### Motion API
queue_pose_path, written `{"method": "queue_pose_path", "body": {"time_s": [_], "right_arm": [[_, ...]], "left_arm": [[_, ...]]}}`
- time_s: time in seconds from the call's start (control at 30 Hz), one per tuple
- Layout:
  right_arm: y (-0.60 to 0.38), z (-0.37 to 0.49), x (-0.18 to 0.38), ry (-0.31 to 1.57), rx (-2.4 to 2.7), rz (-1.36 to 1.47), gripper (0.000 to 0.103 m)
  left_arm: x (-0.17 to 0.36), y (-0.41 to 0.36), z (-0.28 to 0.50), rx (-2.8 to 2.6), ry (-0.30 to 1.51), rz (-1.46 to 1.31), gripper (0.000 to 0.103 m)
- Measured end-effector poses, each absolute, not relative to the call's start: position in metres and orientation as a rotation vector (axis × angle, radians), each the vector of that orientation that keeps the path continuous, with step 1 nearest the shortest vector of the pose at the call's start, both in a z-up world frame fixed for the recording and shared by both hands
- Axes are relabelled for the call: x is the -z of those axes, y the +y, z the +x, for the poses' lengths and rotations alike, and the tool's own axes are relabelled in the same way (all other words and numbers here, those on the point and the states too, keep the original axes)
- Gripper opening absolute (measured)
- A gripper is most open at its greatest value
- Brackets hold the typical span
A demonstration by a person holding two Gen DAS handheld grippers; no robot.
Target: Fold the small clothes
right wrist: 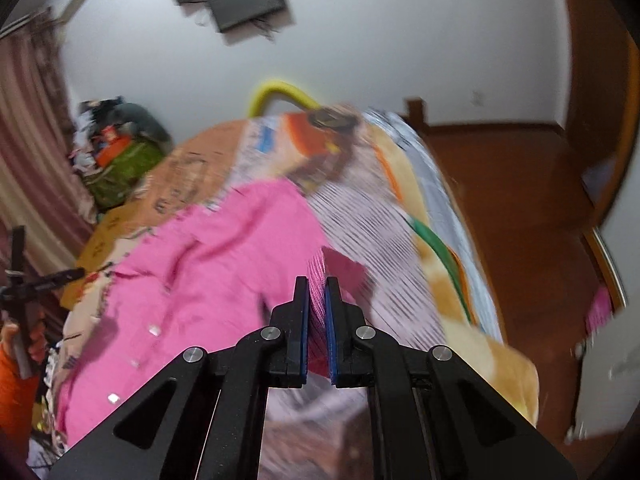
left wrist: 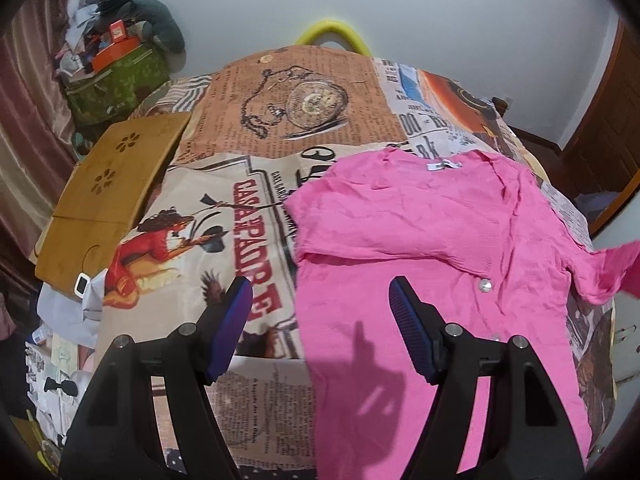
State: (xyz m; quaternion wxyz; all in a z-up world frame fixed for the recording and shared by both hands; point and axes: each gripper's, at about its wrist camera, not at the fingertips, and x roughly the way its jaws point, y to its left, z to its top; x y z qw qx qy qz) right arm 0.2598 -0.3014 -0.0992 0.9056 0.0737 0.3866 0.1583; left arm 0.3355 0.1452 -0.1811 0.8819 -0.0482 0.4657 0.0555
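Observation:
A pink buttoned top (left wrist: 420, 240) lies spread on the bed, its left sleeve folded in over the chest. My left gripper (left wrist: 320, 296) hovers open above the top's left edge, nothing between its blue pads (left wrist: 404, 300). Seen from the right wrist, my right gripper (right wrist: 319, 284) is shut on a fold of the pink top (right wrist: 200, 280), on its right sleeve, and holds that fabric lifted off the bed. From the left wrist that raised sleeve (left wrist: 616, 268) shows at the right edge. The other gripper (right wrist: 44, 278) shows at far left in a person's hand.
The bed is covered by a newspaper-print sheet (left wrist: 224, 208). A wooden lap tray (left wrist: 112, 192) lies at its left side. A green bag of clutter (left wrist: 116, 80) stands behind it by the curtain. Wooden floor (right wrist: 520, 208) lies right of the bed.

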Motion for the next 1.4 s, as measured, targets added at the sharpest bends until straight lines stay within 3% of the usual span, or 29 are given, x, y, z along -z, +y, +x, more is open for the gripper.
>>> {"method": "queue_pose_path", "body": {"time_s": [0.47, 0.97, 1.2, 1.4], "right_arm": [[-0.179, 0.33, 0.061, 0.738, -0.53, 0.04, 0.006], [-0.037, 0.366, 0.133, 0.93, -0.753, -0.046, 0.009], [-0.043, 0.362, 0.124, 0.916, -0.747, -0.034, 0.043], [-0.081, 0.36, 0.099, 0.826, -0.689, -0.06, 0.047]], "left_arm": [[0.214, 0.194, 0.325, -0.155, 0.989, -0.196, 0.07], [0.229, 0.21, 0.329, -0.132, 1.0, -0.213, 0.07], [0.226, 0.192, 0.339, -0.091, 0.997, -0.197, 0.07], [0.211, 0.158, 0.356, -0.027, 0.965, -0.159, 0.07]]}}
